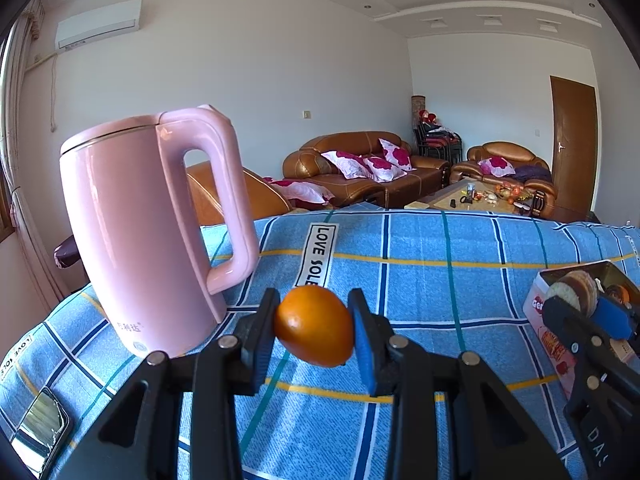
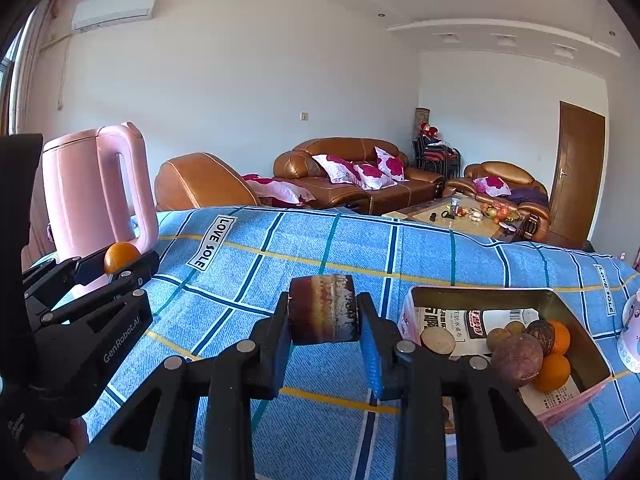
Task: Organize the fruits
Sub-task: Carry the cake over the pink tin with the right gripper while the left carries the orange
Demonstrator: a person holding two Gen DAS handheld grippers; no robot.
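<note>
While several fruits already sit in the tin (image 2: 576, 312), both tools grip more — left tool (image 1: 314, 330) an orange (image 1: 314, 326), right tool (image 2: 324, 322) a brown cut piece (image 2: 323, 309).

A glossy pink plastic kettle (image 1: 152, 232) stands on matt blue checked woven cloth (image 1: 420, 240). The smooth orange fruit (image 1: 314, 326) shines; the brown cylindrical piece (image 2: 323, 309) looks rough, mottled.

White walls (image 2: 248, 92), AC unit (image 2: 114, 10) high left of the claw. Ahead: brown leather sofas (image 2: 352, 176) with floral cushions, cluttered coffee table (image 2: 452, 216). Wood door (image 2: 578, 172) far right. Daylight from left.
</note>
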